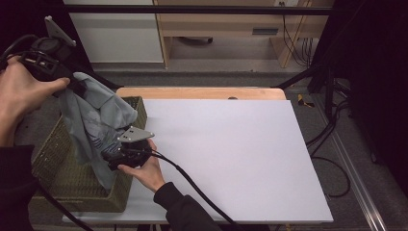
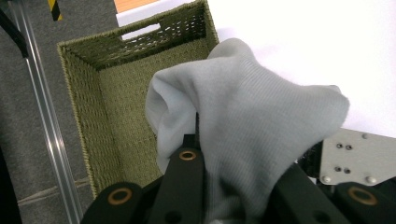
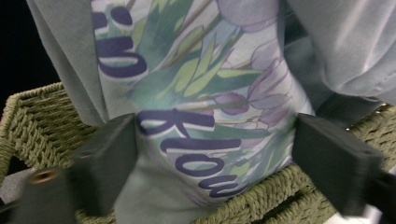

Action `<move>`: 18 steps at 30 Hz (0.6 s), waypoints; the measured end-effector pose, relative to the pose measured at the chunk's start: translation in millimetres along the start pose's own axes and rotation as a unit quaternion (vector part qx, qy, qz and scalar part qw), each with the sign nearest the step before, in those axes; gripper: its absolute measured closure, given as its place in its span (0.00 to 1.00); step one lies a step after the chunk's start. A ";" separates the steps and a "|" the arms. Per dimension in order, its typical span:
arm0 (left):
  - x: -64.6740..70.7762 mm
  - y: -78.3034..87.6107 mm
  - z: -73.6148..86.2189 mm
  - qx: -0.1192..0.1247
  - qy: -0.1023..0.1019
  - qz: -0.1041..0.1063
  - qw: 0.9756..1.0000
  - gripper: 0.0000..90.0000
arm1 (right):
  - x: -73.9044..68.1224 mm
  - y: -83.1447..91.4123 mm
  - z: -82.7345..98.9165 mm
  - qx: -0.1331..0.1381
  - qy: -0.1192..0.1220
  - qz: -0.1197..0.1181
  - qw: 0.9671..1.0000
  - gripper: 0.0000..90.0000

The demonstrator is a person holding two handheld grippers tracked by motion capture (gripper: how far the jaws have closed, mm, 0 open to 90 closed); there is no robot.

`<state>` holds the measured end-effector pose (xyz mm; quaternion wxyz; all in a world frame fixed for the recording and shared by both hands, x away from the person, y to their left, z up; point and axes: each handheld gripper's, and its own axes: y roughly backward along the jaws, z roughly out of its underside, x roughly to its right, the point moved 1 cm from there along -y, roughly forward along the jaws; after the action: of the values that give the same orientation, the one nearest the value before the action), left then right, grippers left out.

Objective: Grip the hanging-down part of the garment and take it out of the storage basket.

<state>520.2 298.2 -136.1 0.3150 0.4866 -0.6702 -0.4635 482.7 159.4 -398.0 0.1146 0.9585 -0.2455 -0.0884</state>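
Grey T-shirt (image 1: 98,120) — over wicker basket (image 1: 62,178)

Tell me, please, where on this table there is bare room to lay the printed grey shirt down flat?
The white board is bare from the woven olive basket across to its right edge, and back to the strip of wooden table. The left end is crowded: the grey printed shirt hangs over the basket, with both tools there.

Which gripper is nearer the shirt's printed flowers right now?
Right. The right gripper has its open jaws around the printed flowers; the left gripper pinches the shirt higher up.
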 end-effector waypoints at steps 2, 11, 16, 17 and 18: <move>0.6 -0.4 -0.2 -0.001 -0.002 0.000 1.000 0.93 | -1.1 -1.0 1.1 0.000 0.008 0.004 1.000 0.39; -1.7 0.5 1.8 0.004 0.000 0.001 1.000 0.93 | 1.0 8.4 -2.7 0.005 0.022 0.001 1.000 0.98; -5.2 3.0 4.5 0.009 0.006 0.000 1.000 0.93 | 6.3 23.3 -11.2 0.018 0.017 -0.009 1.000 0.99; -6.0 3.3 5.0 0.009 0.006 -0.001 1.000 0.93 | 7.6 27.6 -13.7 0.022 0.016 -0.008 1.000 0.99; -6.6 3.6 5.5 0.010 0.007 -0.001 1.000 0.93 | 8.8 32.4 -16.3 0.026 0.016 -0.008 0.999 0.99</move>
<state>516.2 306.5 -134.6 0.3143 0.4937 -0.6721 -0.4536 479.4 130.3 -374.8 0.0927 0.9645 -0.2377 -0.0675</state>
